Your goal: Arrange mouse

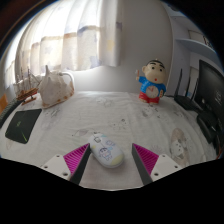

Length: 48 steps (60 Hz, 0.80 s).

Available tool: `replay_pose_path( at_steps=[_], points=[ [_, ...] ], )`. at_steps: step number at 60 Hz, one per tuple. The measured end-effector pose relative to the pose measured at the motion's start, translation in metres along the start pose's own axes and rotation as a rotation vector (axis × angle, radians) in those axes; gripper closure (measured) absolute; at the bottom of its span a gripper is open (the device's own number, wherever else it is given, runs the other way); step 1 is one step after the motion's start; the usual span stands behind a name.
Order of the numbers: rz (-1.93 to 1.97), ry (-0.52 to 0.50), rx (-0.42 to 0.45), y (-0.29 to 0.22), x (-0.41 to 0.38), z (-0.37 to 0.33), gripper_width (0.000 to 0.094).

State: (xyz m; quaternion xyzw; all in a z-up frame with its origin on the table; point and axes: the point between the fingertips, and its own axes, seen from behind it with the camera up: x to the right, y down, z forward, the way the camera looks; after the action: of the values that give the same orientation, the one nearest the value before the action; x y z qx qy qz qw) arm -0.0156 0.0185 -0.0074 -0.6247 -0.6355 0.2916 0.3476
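A small white mouse point(106, 153) with faint printed drawings lies on a pale mat point(100, 120) on the table. It stands between my two fingers, close to the left pink pad point(77, 158), with a wider gap to the right pad point(146, 157). My gripper point(111, 158) is open about the mouse, which rests on the mat.
A cartoon boy figurine point(152, 81) stands at the far right of the mat. A beige bag point(53, 88) sits at the far left. A black flat device point(21, 124) lies at the left, dark equipment point(208, 95) at the right. Curtains point(80, 40) hang behind.
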Motion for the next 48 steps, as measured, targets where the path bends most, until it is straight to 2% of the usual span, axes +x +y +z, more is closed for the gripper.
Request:
replay_pose_path(
  at_steps=[20,24,28,35,41,48],
  points=[
    [0.018,0.056,-0.017,-0.014,0.016,0.033,0.0096],
    [0.029,0.041,-0.02,-0.014,0.012,0.032,0.0217],
    [0.032,0.031,-0.023,-0.011,0.006,0.031,0.046],
    [0.008,0.056,-0.02,-0.01,0.008,0.029,0.0511],
    [0.046,0.038,-0.043,-0.014,0.006,0.028,0.0541],
    [0.052,0.06,-0.002,-0.058,0.005,0.003,0.0563]
  ],
)
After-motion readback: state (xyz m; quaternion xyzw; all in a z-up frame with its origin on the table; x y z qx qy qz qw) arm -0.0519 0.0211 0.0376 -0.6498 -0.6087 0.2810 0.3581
